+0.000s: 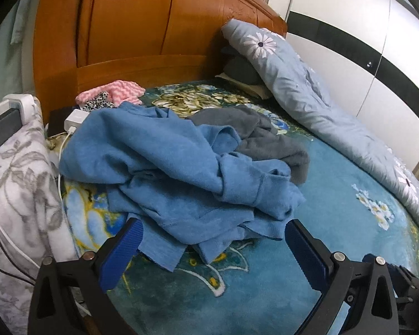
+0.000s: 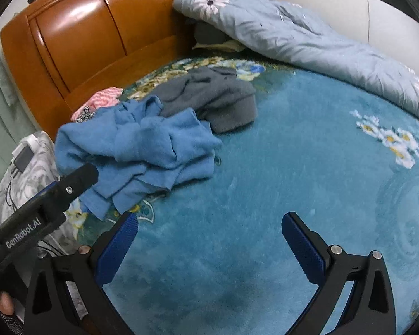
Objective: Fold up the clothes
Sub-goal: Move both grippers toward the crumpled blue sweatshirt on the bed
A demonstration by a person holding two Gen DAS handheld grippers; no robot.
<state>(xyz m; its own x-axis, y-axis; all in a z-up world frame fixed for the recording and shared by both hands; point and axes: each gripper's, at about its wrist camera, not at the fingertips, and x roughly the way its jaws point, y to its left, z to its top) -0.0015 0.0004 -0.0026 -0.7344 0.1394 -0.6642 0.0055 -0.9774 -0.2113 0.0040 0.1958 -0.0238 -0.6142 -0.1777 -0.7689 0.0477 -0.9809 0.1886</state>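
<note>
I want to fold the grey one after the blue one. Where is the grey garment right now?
The grey garment lies crumpled on the teal floral blanket, just behind and right of the blue garment, touching it, toward the wooden headboard.

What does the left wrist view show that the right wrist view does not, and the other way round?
Only the left wrist view shows the white charger with its cable beside the blue garment, and the left claw open right at that garment's near edge. Only the right wrist view shows the right claw open over bare blanket, and the left claw seen from the side. Both show the blue garment, the grey garment, the pink cloth, the headboard and the quilt.
</note>
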